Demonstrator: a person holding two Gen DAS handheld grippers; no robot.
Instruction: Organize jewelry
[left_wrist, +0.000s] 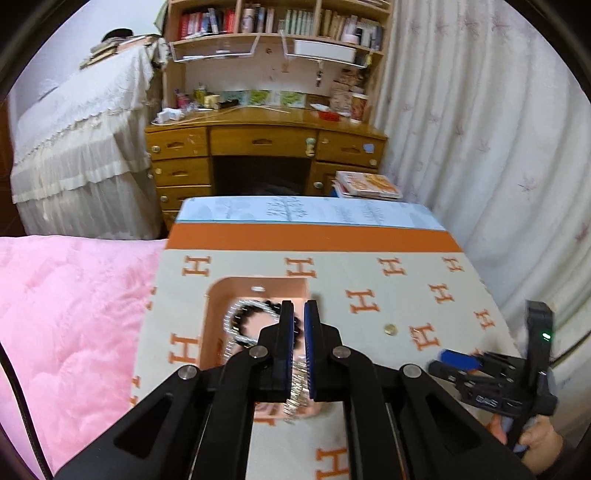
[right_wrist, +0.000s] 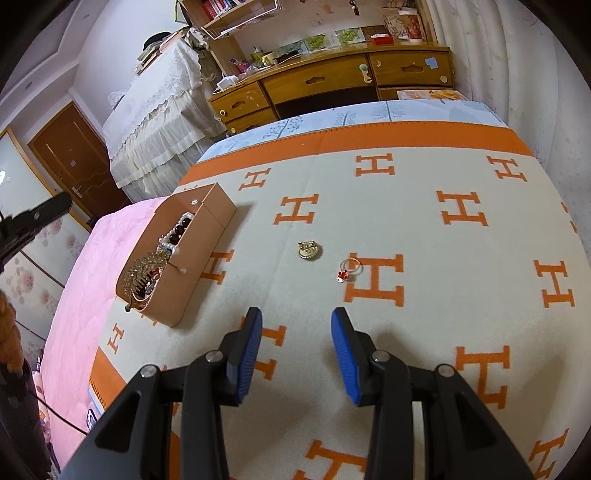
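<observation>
A silver link bracelet, blurred, hangs pinched between the closed blue pads of the left gripper, its lower end dangling above the near end of the tan jewelry box; only the left wrist view shows this catch, and it looks straight down into the box, where a dark bead bracelet and a pale sparkling loop lie against the peach lining; the right wrist view shows the same box from the side, near the left edge of the blanket, and adds what the other hides: a gold hair comb heaped at its near end, with dark beads and pearls further along; on the cream blanket with orange H marks, toward its middle and well apart from the box, lie a small gold brooch and just beside it a thin ring with a red charm; the left view catches only the gold piece as a small blurred dot; the right gripper hovers over the blanket's near part, jaws moderately apart with nothing between them; from the left view it appears at the blanket's right edge with a hand on its grip; beyond the bed stand a wooden desk and bookshelves.
</observation>
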